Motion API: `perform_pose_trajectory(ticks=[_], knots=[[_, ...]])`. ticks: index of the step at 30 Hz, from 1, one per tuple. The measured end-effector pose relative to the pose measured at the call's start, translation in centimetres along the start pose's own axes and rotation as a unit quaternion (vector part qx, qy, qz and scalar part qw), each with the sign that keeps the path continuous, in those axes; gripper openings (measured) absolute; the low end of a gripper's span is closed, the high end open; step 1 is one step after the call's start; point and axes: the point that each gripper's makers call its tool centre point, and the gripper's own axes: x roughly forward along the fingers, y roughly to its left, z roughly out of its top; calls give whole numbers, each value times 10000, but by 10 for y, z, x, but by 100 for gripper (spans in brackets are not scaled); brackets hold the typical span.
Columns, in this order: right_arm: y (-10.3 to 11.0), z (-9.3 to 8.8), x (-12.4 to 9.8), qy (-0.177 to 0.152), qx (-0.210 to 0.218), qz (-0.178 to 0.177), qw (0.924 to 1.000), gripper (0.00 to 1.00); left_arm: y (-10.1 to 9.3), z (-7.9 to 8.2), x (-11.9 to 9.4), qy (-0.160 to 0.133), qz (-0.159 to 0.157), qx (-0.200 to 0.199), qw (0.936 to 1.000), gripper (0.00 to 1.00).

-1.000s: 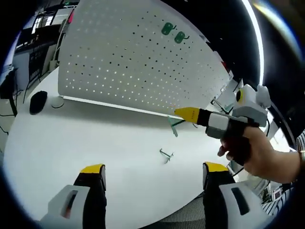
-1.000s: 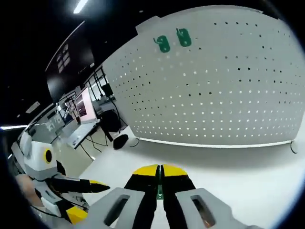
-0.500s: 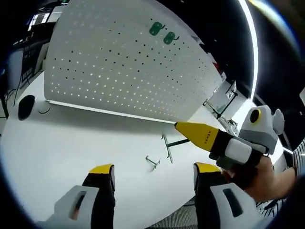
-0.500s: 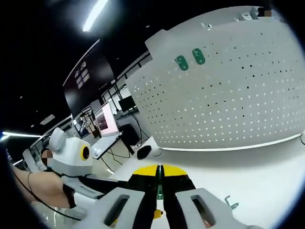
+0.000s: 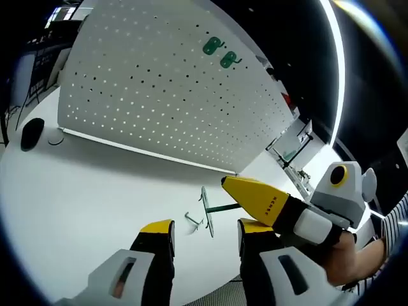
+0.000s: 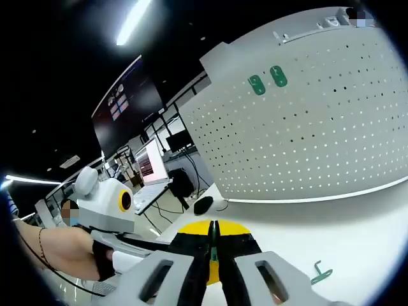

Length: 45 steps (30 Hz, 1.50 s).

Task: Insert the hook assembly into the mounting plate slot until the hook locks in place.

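**A:** Between the right gripper's (image 6: pixel 213 237) yellow-tipped jaws, pinched tight, there's a thin green hook assembly (image 6: pixel 213 255). Where does that leave the job?

**B:** Early, I'd judge. The hook is picked up but not yet at the white pegboard mounting plate (image 6: pixel 331 121), which stands well ahead of those jaws, across bare tabletop (image 6: pixel 357 236). Carrying it over, finding a slot and pushing until it locks are all left.

**A:** And the left gripper (image 5: pixel 203 228)?

**B:** Its jaws stand apart with nothing between them. In the left gripper view the right gripper (image 5: pixel 248 191) reaches in from the right, just ahead of them, with the green hook (image 5: pixel 213 209) sticking out past its tip.

**A:** What does the hook look like there?

**B:** A slim green wire stem with a pale crossbar at its far end. It's small and the lens bends it, so I can't tell which end is meant for the slot.

**A:** Anything else about?

**B:** A second loose hook (image 6: pixel 321 272) lies on the table, ahead and to the right of the right gripper's jaws; the left gripper view has it (image 5: pixel 192 221) just beyond its own jaws. Two green tags (image 5: pixel 219 52) already sit high on the plate.
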Motion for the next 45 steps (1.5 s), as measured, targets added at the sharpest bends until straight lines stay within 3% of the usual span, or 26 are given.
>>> perform_pose_trajectory(ticks=[4,24,28,34,41,45], knots=[[0,-3,0,25,41,11,10000,0,-2,-2,1,65,-38,22,10000,28],[3,2,-2,-213,44,-47,9998,0,-1,0,2,33,-217,-595,9980,5],[2,2,-3,-213,0,-55,9998,0,-2,0,4,23,-273,-707,9971,4],[1,1,-3,-185,19,-79,9998,0,-2,-1,3,85,-286,-562,9980,2],[1,-7,4,111,182,82,9997,1,10,1,2,70,-6,-271,9996,1],[3,0,4,223,332,256,9989,7,28,21,-7,-374,453,26,9983,1]])
